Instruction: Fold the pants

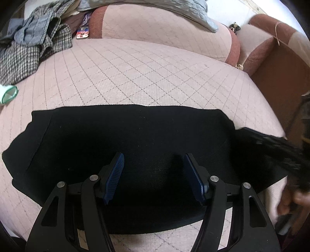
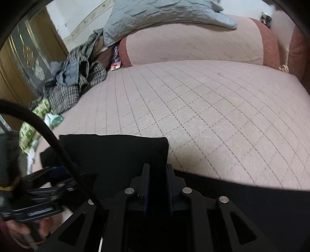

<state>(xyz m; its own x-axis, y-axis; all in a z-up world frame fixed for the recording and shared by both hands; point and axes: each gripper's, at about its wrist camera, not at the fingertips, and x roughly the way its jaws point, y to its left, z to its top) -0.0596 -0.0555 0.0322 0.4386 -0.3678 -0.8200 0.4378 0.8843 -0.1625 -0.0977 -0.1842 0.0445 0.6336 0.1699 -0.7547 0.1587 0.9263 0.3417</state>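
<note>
The black pants (image 1: 120,139) lie folded flat on the pink quilted sofa seat (image 1: 135,73). My left gripper (image 1: 153,174) is open just above the middle of the pants, blue pads apart, nothing between them. My right gripper (image 2: 158,182) is shut on the black pants (image 2: 116,155) near their right edge, with black cloth pinched between the fingers. The right gripper also shows blurred at the right edge of the left wrist view (image 1: 271,147). The left gripper shows at the lower left of the right wrist view (image 2: 38,201).
A heap of checked and grey clothes (image 1: 33,44) lies at the seat's far left. A grey quilted cloth (image 1: 174,9) drapes over the backrest (image 1: 155,29). A brown armrest (image 1: 267,42) stands at the right. A green-patterned cloth (image 2: 33,126) lies left of the pants.
</note>
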